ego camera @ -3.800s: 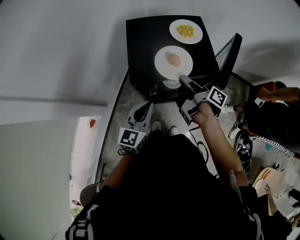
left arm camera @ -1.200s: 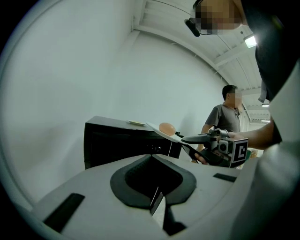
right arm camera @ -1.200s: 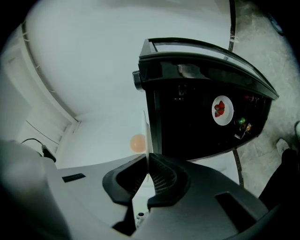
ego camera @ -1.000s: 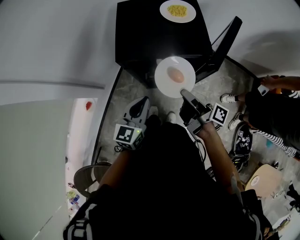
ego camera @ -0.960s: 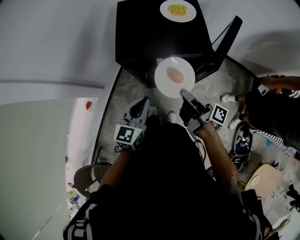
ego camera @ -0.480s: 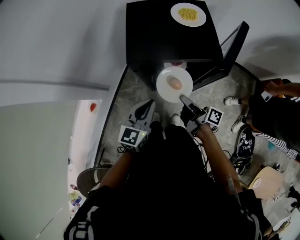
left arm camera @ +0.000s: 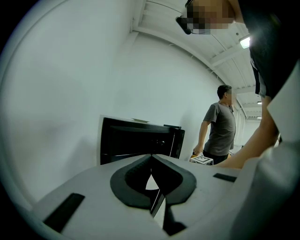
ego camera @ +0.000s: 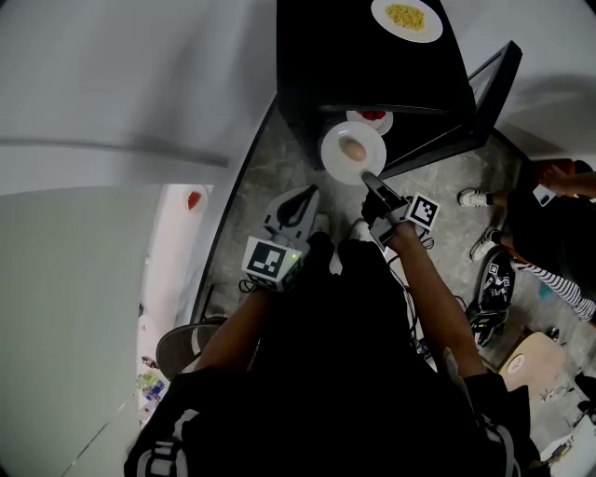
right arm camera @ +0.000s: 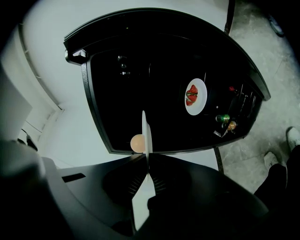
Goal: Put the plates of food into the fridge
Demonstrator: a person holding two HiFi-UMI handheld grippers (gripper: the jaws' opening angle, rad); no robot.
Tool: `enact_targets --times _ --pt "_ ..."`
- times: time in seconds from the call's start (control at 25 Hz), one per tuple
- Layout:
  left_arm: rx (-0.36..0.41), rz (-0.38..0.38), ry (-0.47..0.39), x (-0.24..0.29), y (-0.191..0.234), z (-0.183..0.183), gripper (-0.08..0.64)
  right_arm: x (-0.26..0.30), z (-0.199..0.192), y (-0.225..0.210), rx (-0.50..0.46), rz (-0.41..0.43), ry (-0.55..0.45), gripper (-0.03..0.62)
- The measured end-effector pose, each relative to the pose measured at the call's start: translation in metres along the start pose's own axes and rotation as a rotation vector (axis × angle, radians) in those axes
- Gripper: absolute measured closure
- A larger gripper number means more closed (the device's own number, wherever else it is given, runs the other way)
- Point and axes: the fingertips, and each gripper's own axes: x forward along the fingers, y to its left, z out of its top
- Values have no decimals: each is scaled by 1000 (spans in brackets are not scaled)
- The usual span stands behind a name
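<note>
Plate (ego camera: 336, 156) of food outside the open fridge (ego camera: 372, 65)
Right gripper (ego camera: 372, 177) clamps its near rim; left gripper (ego camera: 303, 194) closed, empty. Held by 1 edge, it could tilt and shed its round food (ego camera: 352, 149), or strike the red-food plate (ego camera: 371, 118) inside.

Black fridge (ego camera: 363, 65), 3 white plates: the top plate (ego camera: 380, 15) carries yellow food (ego camera: 406, 17); the inside plate (right arm camera: 199, 108) red, perhaps green-flecked; the front plate (ego camera: 335, 164) a tan lump (ego camera: 352, 149).

Plate with yellow food (ego camera: 406, 17) on fridge (ego camera: 354, 65) – far rim cut by picture's top edge. Plate with red food (ego camera: 371, 117) – in head view half hidden under fridge roof. Door-shelf items (right arm camera: 225, 123) too small to name.
</note>
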Motion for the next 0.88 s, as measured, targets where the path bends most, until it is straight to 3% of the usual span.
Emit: enact_targets --times 0.24,0.44,0.88 --pt "-11 27 30 1 13 -24 540 12 8 -33 38 -23 -53 560" --pt "-20 29 3 3 16 -40 540 27 9 -62 10 -42 -60 560" --pt "0 21 -31 16 23 -84 540 53 5 -125 95 -56 -98 560"
